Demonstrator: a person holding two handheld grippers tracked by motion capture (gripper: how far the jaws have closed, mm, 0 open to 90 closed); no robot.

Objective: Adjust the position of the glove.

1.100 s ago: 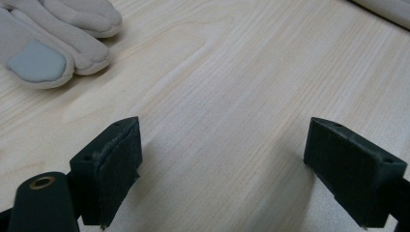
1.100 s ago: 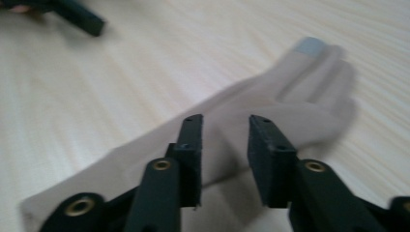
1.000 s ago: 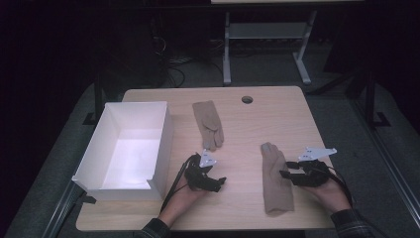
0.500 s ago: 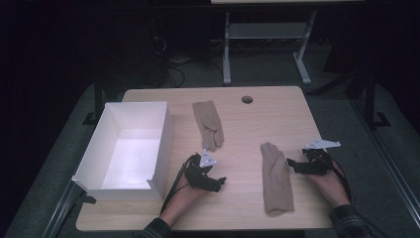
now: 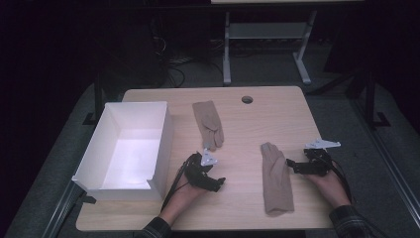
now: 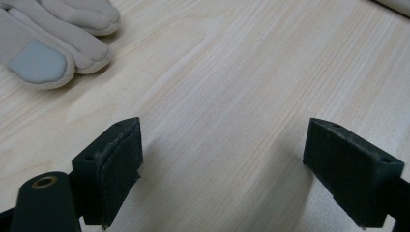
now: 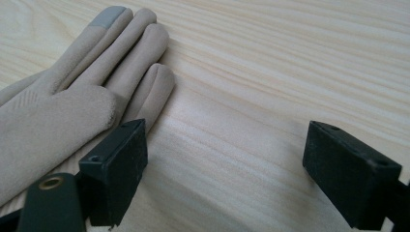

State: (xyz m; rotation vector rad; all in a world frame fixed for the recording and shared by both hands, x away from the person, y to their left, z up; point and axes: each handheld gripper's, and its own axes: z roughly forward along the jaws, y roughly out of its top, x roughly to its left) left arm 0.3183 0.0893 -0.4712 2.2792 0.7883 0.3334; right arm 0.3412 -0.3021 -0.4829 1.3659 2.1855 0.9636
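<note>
A dim room surrounds the pale wooden desk (image 5: 277, 114). The right claw (image 5: 292, 165) has just been opening; its jaws stand wide with nothing between them, one pad just beside the near glove (image 5: 276, 179). The left claw (image 5: 214, 182) also gapes wide over bare wood. The far glove (image 5: 209, 122) lies beyond it. Left of it, the white box (image 5: 159, 144) holds nothing, so, as I judge it, both gloves remain to be dealt with.

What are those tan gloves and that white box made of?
The gloves look like soft, matte suede-like fabric, with fine nap and a smooth grey fingertip patch. The white box seems thin, matte cardboard or foam board with flat, sharp-edged walls; I can't tell which.
</note>
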